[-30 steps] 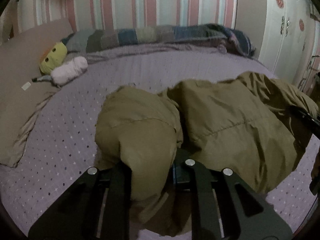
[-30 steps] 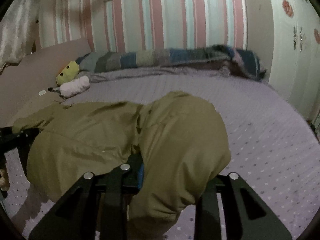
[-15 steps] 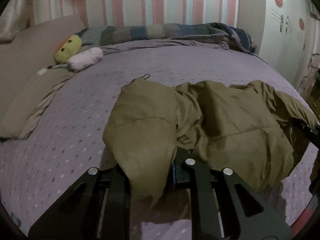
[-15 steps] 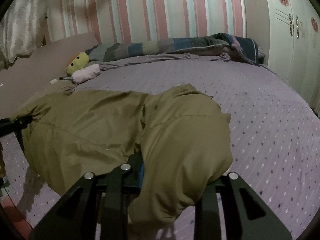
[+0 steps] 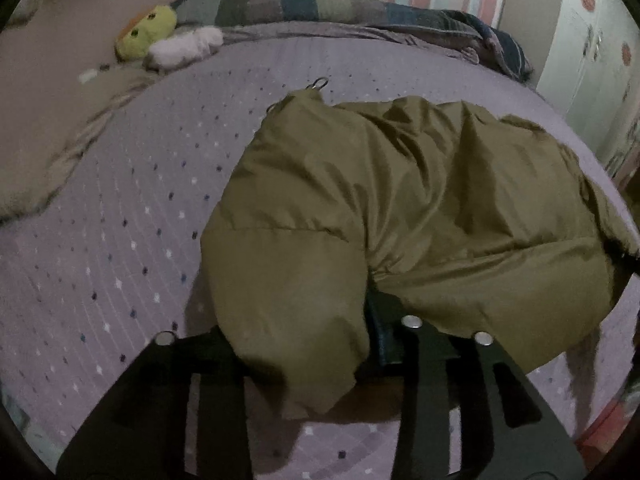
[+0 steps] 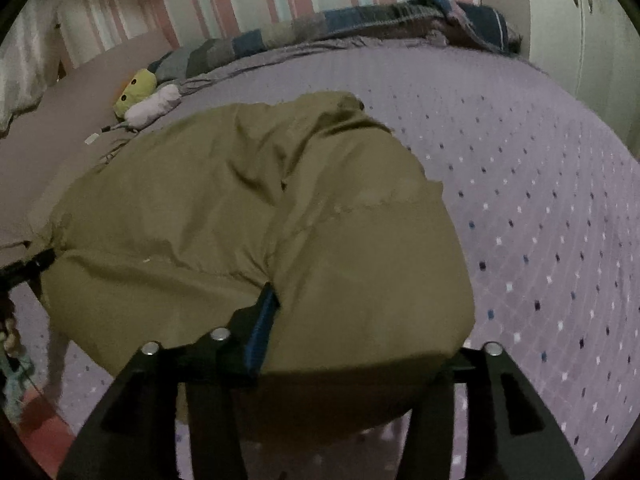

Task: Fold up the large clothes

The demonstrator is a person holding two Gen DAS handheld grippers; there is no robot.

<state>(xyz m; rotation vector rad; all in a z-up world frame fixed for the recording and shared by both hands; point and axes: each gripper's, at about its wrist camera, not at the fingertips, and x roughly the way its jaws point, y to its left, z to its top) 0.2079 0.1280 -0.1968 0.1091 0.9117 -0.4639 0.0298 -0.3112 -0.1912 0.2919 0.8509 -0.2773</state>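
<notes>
An olive padded jacket hangs over the purple dotted bed, held up at two points. My left gripper is shut on the jacket's near left edge; fabric bulges over and hides the fingertips. In the right wrist view the same jacket fills the middle. My right gripper is shut on its near right edge, with one blue pad showing beside the cloth. The right gripper's tip shows at the far right of the left view.
The bed has a purple dotted cover. A yellow-green plush toy and a pale plush lie near the headboard. A striped blanket lies along the far wall. White wardrobe doors stand at right.
Both grippers have risen and tilted down, lifting the jacket's near edge. The jacket has spread wider between them and the gap in its middle has closed.
</notes>
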